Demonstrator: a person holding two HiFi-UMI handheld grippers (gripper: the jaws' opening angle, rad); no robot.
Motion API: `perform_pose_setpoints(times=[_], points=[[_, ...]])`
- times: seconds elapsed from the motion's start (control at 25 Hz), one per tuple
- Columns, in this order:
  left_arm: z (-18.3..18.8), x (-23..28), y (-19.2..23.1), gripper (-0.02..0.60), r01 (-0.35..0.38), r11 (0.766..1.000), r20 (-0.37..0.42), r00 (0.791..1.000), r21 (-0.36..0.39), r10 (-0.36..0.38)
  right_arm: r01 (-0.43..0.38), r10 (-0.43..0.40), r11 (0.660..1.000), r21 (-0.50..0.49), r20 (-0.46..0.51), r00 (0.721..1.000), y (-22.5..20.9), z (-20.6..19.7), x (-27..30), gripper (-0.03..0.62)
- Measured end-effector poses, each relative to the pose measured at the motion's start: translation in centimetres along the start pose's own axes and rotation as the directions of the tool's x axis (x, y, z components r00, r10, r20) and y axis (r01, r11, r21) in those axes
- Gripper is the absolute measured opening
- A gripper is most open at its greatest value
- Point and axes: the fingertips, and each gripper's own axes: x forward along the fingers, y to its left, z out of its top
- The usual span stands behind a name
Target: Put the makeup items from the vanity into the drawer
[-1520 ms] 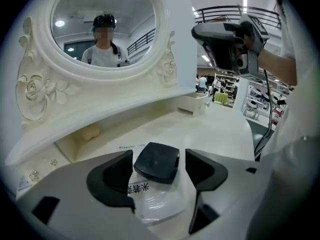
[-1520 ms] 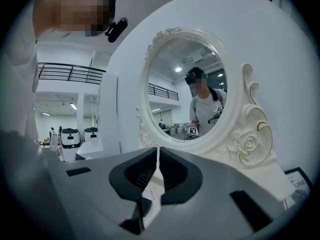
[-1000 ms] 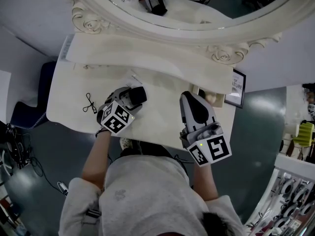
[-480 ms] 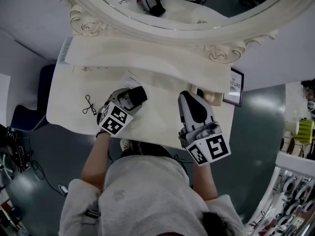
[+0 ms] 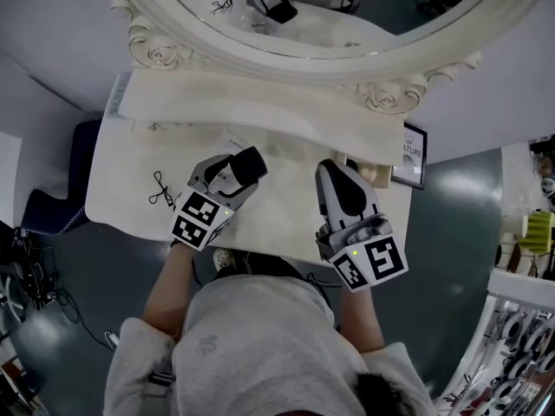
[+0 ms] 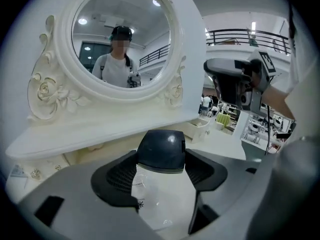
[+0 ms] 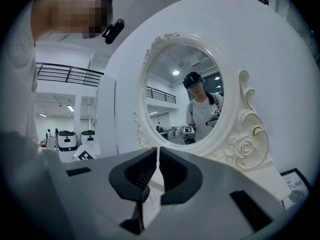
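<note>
Clamped in the left gripper [image 6: 160, 173], pads pressing both sides just below the cap: a clear bottle [image 6: 152, 199] with a dark rounded cap [image 6: 161, 150]. Lies lengthwise along the jaws, cap foremost, pointing away from the person toward the oval mirror [image 6: 117, 39]. In the head view, slanted toward the upper right, with the cap [image 5: 253, 159] at the jaw tips. Held over the middle of the cream vanity top [image 5: 121, 176]; impossible to tell whether resting on it or lifted clear. On the clear body, a few lines of fine print and a small star-like mark, too small to read.

To the right, well apart from the bottle: the right gripper [image 5: 332, 170], likewise aimed at the mirror. Pressed together at the jaws, only a thin slit between them, nothing held.

Near the left edge of the vanity top, apart from both grippers: a black eyelash curler [image 5: 159, 186].

At the vanity's right end: a black-framed sign [image 5: 414, 153]. Legible there only as "ATURE" in the head view and "TURE" in the right gripper view; the remaining lettering too small to make out.
</note>
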Motion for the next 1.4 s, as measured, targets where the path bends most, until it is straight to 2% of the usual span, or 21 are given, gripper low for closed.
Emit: perform_pose_setpoints(times=[0.16, 0.36, 0.64, 1.08, 1.4], points=[[1.8, -0.8, -0.5, 0.321, 0.005, 1.000, 0.053, 0.999, 0.004, -0.005, 0.007, -0.007, 1.000, -0.001, 0.011, 1.000, 0.0, 0.3, -0.2, 0.029], [2.8, -1.1, -1.4, 0.321, 0.023, 1.000, 0.068, 0.997, 0.020, -0.025, 0.023, -0.023, 1.000, -0.004, 0.027, 0.999, -0.1, 0.7, -1.0, 0.029], [4.7, -0.2, -3.2, 0.321, 0.074, 0.997, 0.087, 0.993, 0.033, -0.077, 0.097, -0.096, 0.995, -0.006, 0.058, 0.994, -1.9, 1.5, -3.3, 0.029], [7.1, 2.7, -7.2, 0.321, 0.166, 0.983, 0.086, 0.981, 0.079, -0.173, 0.233, -0.232, 0.973, 0.005, 0.109, 0.967, -5.6, 2.7, -8.3, 0.029], [7.8, 5.3, -10.8, 0.321, 0.243, 0.964, 0.047, 0.967, 0.111, -0.249, 0.318, -0.319, 0.948, 0.024, 0.131, 0.939, -7.7, 2.9, -12.2, 0.029]])
